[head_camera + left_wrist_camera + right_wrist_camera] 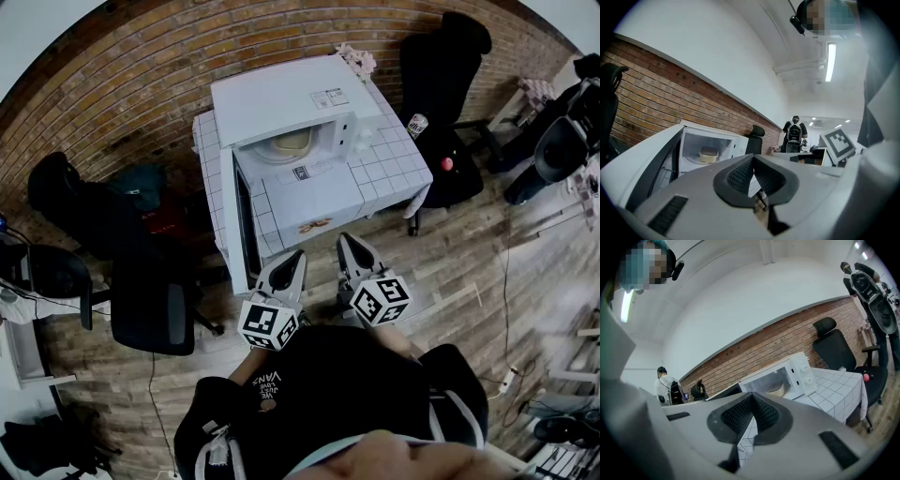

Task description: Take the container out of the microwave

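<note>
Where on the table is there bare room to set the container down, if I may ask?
The tablecloth in front of the microwave, and the strip right of it. The open door crowds the left side.

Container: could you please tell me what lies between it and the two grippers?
In the head view, checked tablecloth in front of the microwave lies between the container and the left gripper and right gripper.

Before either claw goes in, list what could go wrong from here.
1. Both the left claw and the right claw are shut and empty; going in like that would probably shove the container back inside the microwave instead of gripping it.
2. The open door juts out on the left claw's side, so a reach from there may knock it.
</note>
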`<action>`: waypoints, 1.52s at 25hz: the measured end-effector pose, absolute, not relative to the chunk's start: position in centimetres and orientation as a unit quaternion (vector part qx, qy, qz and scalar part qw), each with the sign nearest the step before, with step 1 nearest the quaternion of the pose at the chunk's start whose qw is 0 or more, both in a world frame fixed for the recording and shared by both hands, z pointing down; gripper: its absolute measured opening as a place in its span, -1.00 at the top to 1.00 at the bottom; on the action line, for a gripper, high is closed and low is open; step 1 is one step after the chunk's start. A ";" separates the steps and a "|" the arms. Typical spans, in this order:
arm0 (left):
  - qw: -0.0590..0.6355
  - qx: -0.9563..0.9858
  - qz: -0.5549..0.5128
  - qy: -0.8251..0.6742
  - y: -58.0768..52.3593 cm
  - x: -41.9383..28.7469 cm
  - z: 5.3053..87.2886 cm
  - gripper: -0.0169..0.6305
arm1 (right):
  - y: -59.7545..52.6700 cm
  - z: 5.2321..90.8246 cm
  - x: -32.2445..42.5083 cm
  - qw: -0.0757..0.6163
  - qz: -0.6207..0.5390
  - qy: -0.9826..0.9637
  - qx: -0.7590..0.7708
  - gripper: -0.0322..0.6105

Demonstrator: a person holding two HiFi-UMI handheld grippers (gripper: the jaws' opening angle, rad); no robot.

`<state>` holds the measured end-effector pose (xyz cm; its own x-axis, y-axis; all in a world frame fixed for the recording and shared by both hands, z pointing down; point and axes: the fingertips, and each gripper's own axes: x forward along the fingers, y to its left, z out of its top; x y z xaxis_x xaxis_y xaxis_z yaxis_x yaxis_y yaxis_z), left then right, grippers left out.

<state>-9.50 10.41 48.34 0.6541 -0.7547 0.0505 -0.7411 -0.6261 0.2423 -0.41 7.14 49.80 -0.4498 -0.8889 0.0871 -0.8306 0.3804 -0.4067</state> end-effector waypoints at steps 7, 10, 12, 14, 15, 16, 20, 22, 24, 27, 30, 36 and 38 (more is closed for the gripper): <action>0.130 0.898 -0.035 -0.419 9.9 -9.4 48.4 0.92 | 6.5 49.8 0.4 0.088 -0.208 0.823 -0.521 0.89; 0.131 0.893 -0.030 -0.429 9.1 -9.2 48.7 0.92 | 5.8 49.9 0.7 0.084 -0.209 0.826 -0.518 0.88; 0.132 0.889 -0.024 -0.439 8.4 -8.9 48.9 0.92 | 5.2 49.9 1.0 0.081 -0.209 0.828 -0.514 0.88; 0.135 0.884 -0.020 -0.448 7.6 -8.6 49.0 0.92 | 4.4 50.0 1.3 0.078 -0.210 0.832 -0.508 0.88; 0.135 0.881 -0.019 -0.453 7.1 -8.5 49.1 0.92 | 4.0 50.0 1.4 0.077 -0.210 0.834 -0.504 0.88; 0.136 0.878 -0.018 -0.458 6.6 -8.3 49.2 0.92 | 3.6 50.1 1.6 0.075 -0.210 0.837 -0.501 0.88; 0.132 0.867 -0.016 -0.481 4.3 -7.5 49.4 0.92 | 1.6 50.4 2.5 0.066 -0.211 0.847 -0.483 0.88; 0.131 0.861 -0.016 -0.492 3.2 -7.1 49.5 0.92 | 0.5 50.6 3.1 0.063 -0.214 0.852 -0.474 0.88; 0.132 0.854 -0.013 -0.503 2.2 -6.8 49.7 0.92 | -0.7 50.9 3.6 0.060 -0.217 0.856 -0.465 0.88; 0.135 0.842 -0.009 -0.522 0.6 -6.3 50.2 0.92 | -2.3 51.1 4.1 0.054 -0.219 0.865 -0.448 0.88; 0.138 0.831 -0.011 -0.539 -0.7 -5.7 50.7 0.92 | -3.9 51.4 4.7 0.046 -0.221 0.873 -0.433 0.88; 0.151 0.812 -0.014 -0.564 -3.2 -4.7 51.6 0.92 | -6.3 52.3 5.7 0.026 -0.225 0.886 -0.405 0.88; 0.154 0.805 -0.016 -0.573 -4.1 -4.6 52.0 0.92 | -6.9 52.7 5.9 0.019 -0.229 0.891 -0.392 0.88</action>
<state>-4.57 -4.06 51.95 0.3433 -0.9270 0.1508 -0.9172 -0.2963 0.2664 5.88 -6.89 52.67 -0.6915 -0.7076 0.1454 -0.6900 0.5874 -0.4230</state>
